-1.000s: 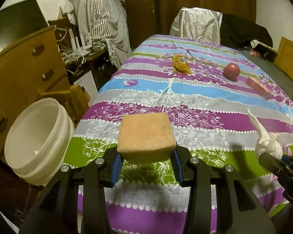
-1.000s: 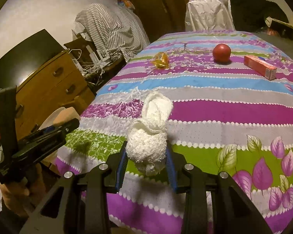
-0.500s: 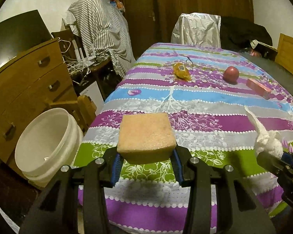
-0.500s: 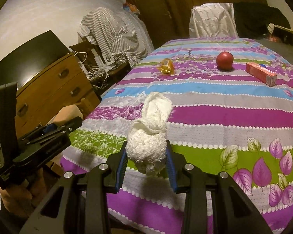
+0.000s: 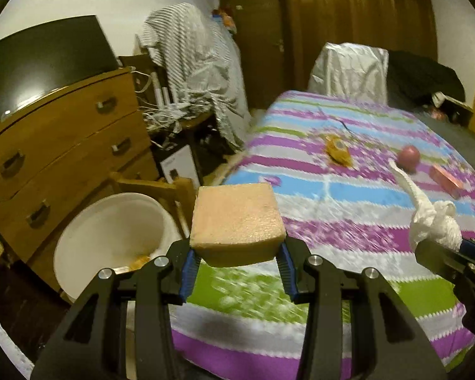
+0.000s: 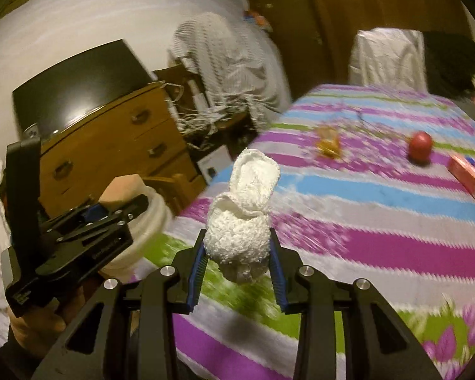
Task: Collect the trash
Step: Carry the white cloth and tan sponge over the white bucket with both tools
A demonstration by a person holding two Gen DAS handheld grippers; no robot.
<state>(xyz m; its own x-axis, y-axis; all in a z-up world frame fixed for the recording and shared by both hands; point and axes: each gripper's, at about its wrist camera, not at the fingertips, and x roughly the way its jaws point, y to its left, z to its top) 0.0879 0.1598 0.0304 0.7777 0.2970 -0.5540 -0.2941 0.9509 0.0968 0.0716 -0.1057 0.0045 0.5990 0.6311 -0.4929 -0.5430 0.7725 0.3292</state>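
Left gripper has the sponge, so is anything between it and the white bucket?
Nothing visible blocks it. The sponge is held just right of the open bucket, whose mouth is uncovered. A wooden chair frame stands behind the bucket, at the table's corner, not across the path.

Ahead of my jaws, the striped bed (image 5: 348,209) carries a yellow wrapper (image 5: 338,154), an apple (image 5: 409,155) and a box (image 5: 446,181).

white bucket (image 5: 110,221) mouth open, wooden chair (image 5: 161,190) and dresser (image 5: 63,145) crowding it
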